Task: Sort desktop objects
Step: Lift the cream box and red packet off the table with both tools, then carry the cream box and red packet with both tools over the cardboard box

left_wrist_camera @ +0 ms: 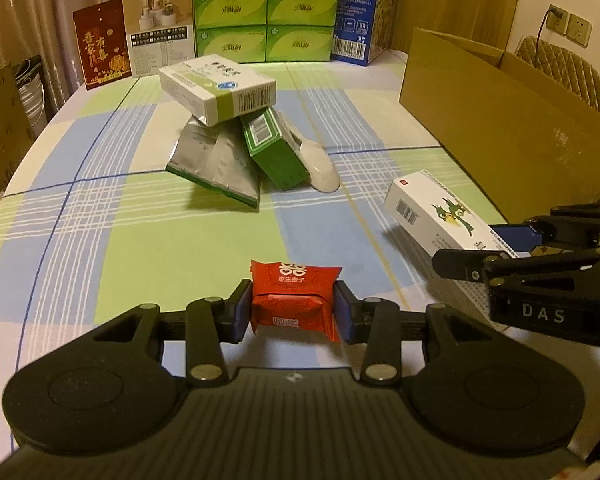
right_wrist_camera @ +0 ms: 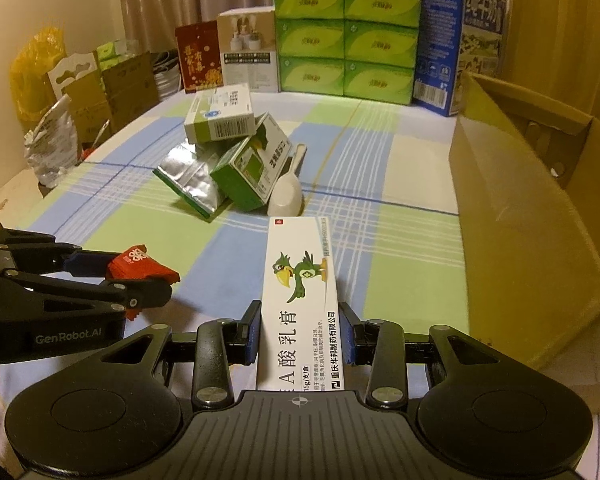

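Note:
My left gripper (left_wrist_camera: 293, 309) is shut on a small red packet (left_wrist_camera: 294, 300), held above the checked tablecloth; the same red packet (right_wrist_camera: 142, 266) shows at the left of the right wrist view. My right gripper (right_wrist_camera: 300, 330) is shut on a long white ointment box with a green bird (right_wrist_camera: 300, 292), which pokes forward between the pads. That white box (left_wrist_camera: 436, 212) appears at the right of the left wrist view. In the middle of the table lies a pile: a white-green box (left_wrist_camera: 216, 88), a dark green box (left_wrist_camera: 274, 150), a silver pouch (left_wrist_camera: 216, 160) and a white scoop (left_wrist_camera: 320, 164).
An open cardboard box (right_wrist_camera: 520, 208) stands along the table's right side. Stacked green tissue packs (right_wrist_camera: 346, 36), a blue carton (right_wrist_camera: 440, 40), a beige box (right_wrist_camera: 248, 48) and a red bag (right_wrist_camera: 198, 56) line the back edge. Bags and cartons (right_wrist_camera: 80, 92) sit beyond the left edge.

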{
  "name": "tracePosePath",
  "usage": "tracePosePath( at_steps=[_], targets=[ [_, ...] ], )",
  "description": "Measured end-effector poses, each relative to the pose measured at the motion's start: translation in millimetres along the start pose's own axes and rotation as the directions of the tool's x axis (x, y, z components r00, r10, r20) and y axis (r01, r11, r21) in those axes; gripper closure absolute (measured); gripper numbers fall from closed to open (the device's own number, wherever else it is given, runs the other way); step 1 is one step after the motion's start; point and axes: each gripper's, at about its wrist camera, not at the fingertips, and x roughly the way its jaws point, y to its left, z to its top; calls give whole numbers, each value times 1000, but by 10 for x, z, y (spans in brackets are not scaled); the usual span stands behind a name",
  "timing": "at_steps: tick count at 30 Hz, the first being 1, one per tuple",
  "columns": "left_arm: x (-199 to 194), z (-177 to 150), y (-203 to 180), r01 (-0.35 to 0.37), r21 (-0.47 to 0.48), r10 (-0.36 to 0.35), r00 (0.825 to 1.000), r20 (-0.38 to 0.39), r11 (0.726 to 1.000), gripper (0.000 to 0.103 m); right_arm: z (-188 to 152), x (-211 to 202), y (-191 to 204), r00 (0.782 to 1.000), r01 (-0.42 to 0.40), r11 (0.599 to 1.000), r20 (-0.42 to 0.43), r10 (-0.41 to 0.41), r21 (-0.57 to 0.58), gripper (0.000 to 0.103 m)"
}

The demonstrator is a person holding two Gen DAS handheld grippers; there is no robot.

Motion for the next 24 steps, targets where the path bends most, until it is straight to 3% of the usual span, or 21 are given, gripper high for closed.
tracePosePath(
  at_steps=[14, 24],
  targets=[
    [-490, 44, -296, -18, -19, 19, 997, 77, 1000, 66, -26, -707, -222, 998, 19, 993, 63, -26, 113, 68],
    [-870, 55, -658, 29, -34, -25, 994, 106, 999, 66, 61, -1241, -447, 987, 77, 987, 129, -96, 142, 68]
  ],
)
